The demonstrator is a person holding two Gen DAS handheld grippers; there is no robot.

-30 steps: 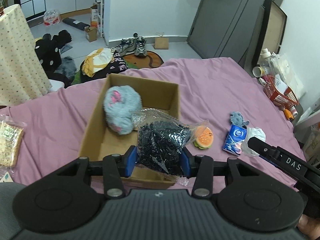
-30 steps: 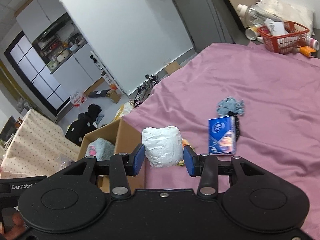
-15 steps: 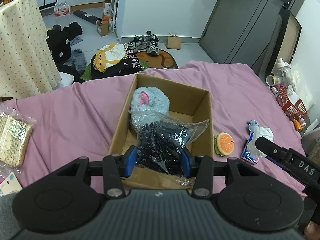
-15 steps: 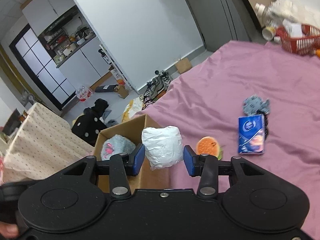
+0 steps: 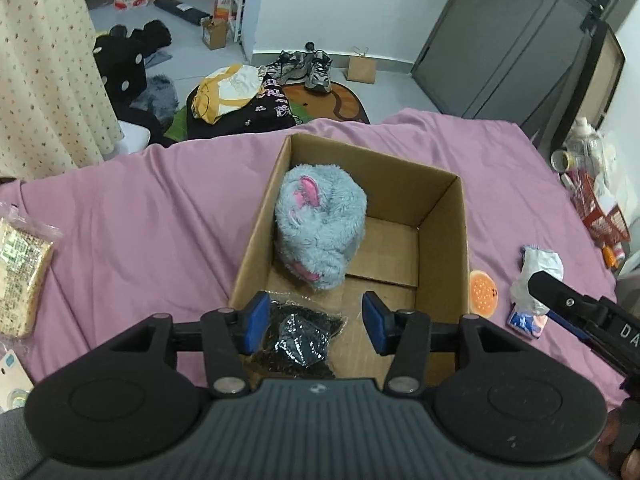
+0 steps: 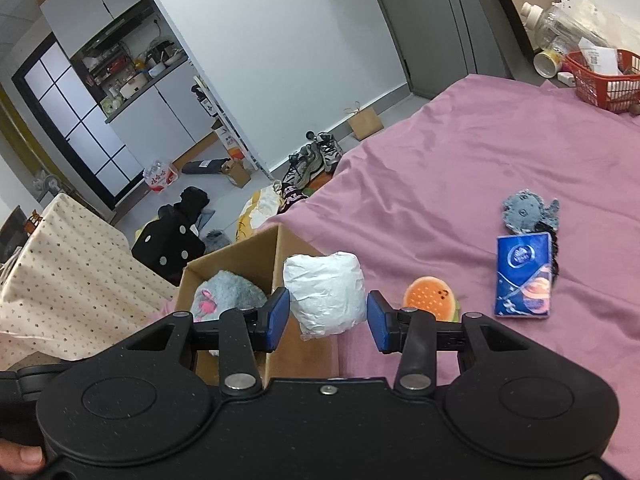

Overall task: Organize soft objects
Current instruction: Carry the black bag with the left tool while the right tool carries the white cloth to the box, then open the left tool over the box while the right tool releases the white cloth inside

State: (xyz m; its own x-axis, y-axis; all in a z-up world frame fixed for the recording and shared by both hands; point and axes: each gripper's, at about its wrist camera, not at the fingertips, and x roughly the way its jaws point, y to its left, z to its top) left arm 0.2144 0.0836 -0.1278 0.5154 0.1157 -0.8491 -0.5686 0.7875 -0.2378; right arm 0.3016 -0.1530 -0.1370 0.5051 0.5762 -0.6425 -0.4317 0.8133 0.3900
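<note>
Over the cardboard box (image 5: 442, 216), left wrist view: the left gripper (image 5: 316, 322) stood with its blue pads spread wide and nothing between them. The bag of black beads (image 5: 300, 340) lay on the box floor at the near-left corner, just below the left pad, apart from both pads as far as I could tell. The grey plush toy (image 5: 322, 226) sat deeper in the box against the left wall. Risks here: the clear bag film reached up close to the left pad, so a careless lift could snag it and drag the bag out. The right gripper's tip showed at the right edge near the burger toy (image 5: 482, 292); both tools crowding one box invited a collision.

From the right wrist view: the right gripper (image 6: 328, 316) was pinching a white wrapped bundle (image 6: 326, 294), the left pad pressed into it, the right pad looking barely in contact. It hung over the box's right wall, not clearly over the opening. Letting go from there would likely land it on the rim or on the purple bedsheet (image 6: 460, 152) outside. The one-sided grip also looked weak; the crinkly wrap could slip. A burger toy, a blue tissue pack (image 6: 522, 276) and a small grey plush (image 6: 528, 212) lay on the sheet, well apart from the box, not yet packed.
</note>
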